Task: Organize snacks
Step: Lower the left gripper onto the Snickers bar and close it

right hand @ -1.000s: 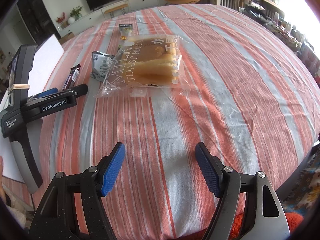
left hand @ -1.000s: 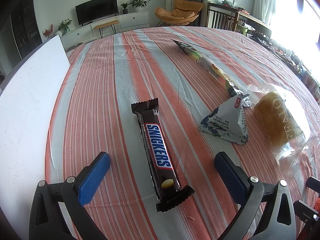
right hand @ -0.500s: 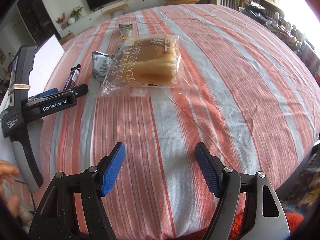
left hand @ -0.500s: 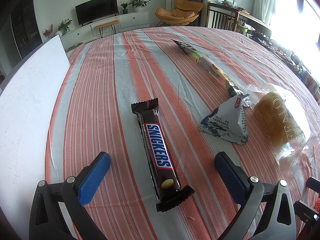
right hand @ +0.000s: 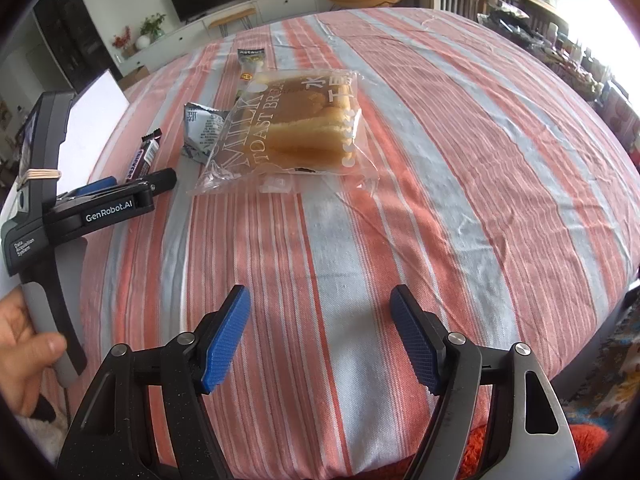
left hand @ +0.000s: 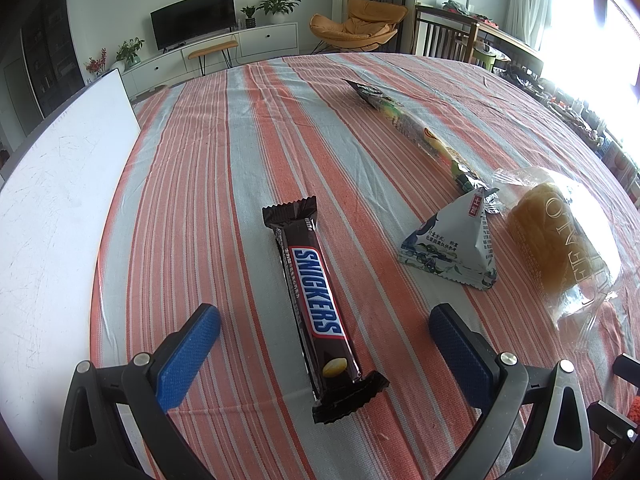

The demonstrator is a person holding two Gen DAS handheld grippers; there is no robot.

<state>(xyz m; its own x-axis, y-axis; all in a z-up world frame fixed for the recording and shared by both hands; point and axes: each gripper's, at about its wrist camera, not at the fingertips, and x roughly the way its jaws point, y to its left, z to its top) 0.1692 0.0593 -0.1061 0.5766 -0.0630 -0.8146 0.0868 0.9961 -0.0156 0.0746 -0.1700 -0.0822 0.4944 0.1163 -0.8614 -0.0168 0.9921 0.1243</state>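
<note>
A Snickers bar lies lengthwise on the striped tablecloth, its near end between the fingers of my open left gripper. A triangular white snack pack, a long thin snack packet and a clear bag of toast bread lie to its right. My right gripper is open and empty over bare cloth. The bread bag lies well ahead of it, with the triangular pack, the Snickers bar and the long packet beside it.
A white board lies along the table's left side. The left gripper's body rests at the left in the right wrist view, with a hand on its handle. The table edge curves away at the right.
A hand has come in at the lower left of the right wrist view and taken hold of the left gripper's handle. The snacks and both grippers have not moved.
</note>
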